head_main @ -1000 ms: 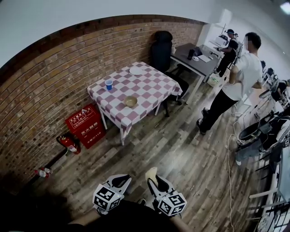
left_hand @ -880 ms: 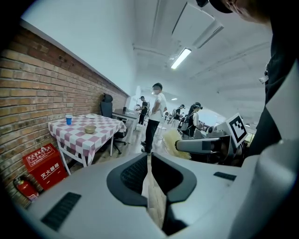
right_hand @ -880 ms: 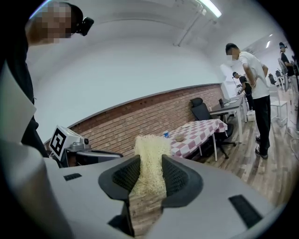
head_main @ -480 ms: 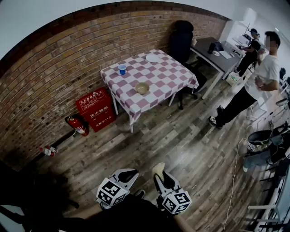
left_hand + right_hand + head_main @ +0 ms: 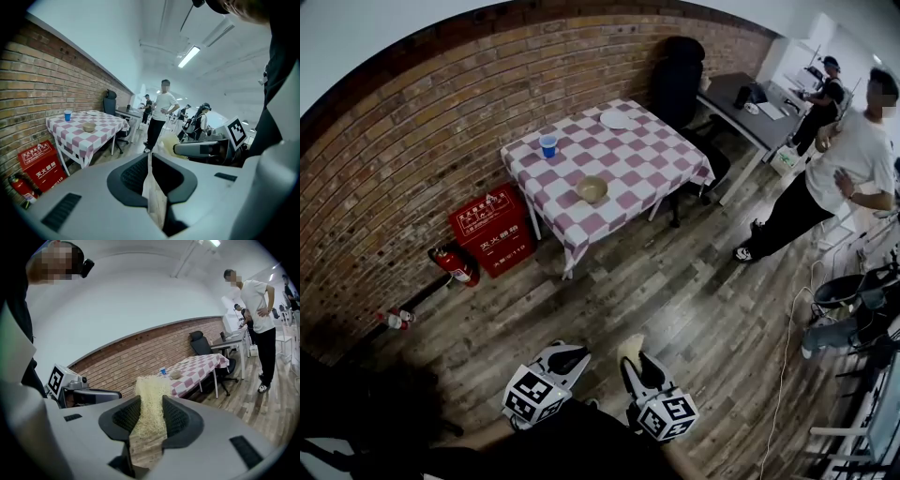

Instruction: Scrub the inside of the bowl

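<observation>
The bowl sits mid-table, well ahead; my right gripper clamps the scrubber, my left gripper is closed and empty.

Three cameras, one far table in common.
Head view: from high up, tilted steeply down over the floor, left claw and right claw at the near edge, table far off against the brick wall. Claw views: low, close behind own jaws, facing the far table; the right one past a scrub pad. Shared: table, brick wall, standing person.
</observation>
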The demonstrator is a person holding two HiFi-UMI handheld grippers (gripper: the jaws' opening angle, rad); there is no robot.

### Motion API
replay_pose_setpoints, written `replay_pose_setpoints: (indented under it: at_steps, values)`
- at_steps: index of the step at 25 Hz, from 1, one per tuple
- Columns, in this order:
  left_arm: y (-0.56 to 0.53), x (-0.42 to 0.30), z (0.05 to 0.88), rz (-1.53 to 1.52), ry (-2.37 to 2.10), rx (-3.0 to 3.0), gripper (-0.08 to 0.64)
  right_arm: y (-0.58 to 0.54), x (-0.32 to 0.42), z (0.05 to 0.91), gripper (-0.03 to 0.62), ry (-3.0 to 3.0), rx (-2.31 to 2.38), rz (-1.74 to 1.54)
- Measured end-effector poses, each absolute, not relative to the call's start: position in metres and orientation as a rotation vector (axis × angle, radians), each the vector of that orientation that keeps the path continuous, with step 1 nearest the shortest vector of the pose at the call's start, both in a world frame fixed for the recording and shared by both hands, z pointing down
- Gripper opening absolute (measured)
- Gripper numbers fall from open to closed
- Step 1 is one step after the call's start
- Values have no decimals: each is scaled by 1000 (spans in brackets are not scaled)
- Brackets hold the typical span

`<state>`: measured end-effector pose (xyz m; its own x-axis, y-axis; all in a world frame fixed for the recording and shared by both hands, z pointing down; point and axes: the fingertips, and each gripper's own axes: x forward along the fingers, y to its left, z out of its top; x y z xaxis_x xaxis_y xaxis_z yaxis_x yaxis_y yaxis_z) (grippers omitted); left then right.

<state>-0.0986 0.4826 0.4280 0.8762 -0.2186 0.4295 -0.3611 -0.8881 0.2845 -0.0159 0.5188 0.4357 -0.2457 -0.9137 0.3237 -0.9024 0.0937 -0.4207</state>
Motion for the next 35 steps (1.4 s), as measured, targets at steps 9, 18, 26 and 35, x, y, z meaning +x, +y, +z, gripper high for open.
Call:
replay_pose_setpoints:
  at_steps: [9,18,26,35]
  values:
    - [363,-81,413,521,-338,2724,38,406,-4,426,155,2263,-2016,-870]
    - [243,-99,420,495,-319,2727,38,299,-22,430,155,2251,-2085,-879]
    - [186,-91,421,456,-347,2728,38,253,-8,434,155,2234,-2121,-901]
    - [134,-68,432,480,-439,2711,38,187,19,447,155,2307,-2031,-910]
